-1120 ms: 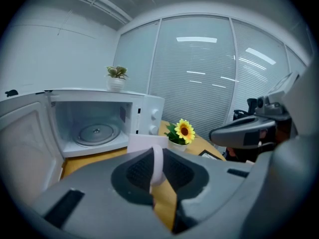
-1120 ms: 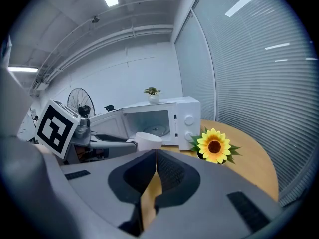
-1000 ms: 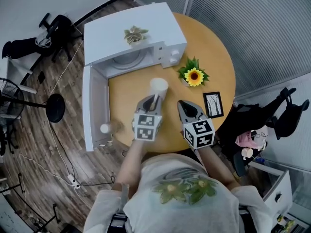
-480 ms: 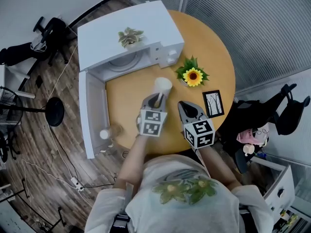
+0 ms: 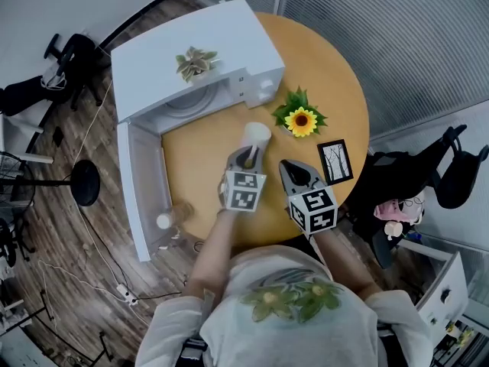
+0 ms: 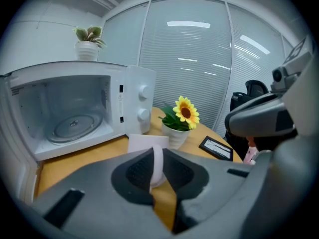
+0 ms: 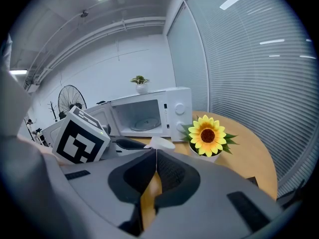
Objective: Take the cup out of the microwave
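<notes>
The white cup (image 5: 257, 134) is outside the microwave (image 5: 237, 37), over the round wooden table (image 5: 336, 90). My left gripper (image 5: 246, 157) is shut on the cup's near wall. In the left gripper view the thin white wall (image 6: 157, 161) stands pinched between the dark pads. I cannot tell if the cup touches the table. The microwave's door (image 5: 141, 189) hangs wide open and its glass turntable (image 6: 75, 126) is bare. My right gripper (image 5: 294, 170) is shut with nothing in it, just right of the left one.
A potted sunflower (image 5: 300, 119) stands right of the cup, and a small framed picture (image 5: 335, 163) lies near the table's right edge. A little plant (image 5: 195, 61) sits on the microwave. Chairs and a fan stand on the floor to the left.
My left gripper, with the cup in it, has sunk a little and shifted slightly right, away from the microwave's mouth. The right gripper has barely moved.
</notes>
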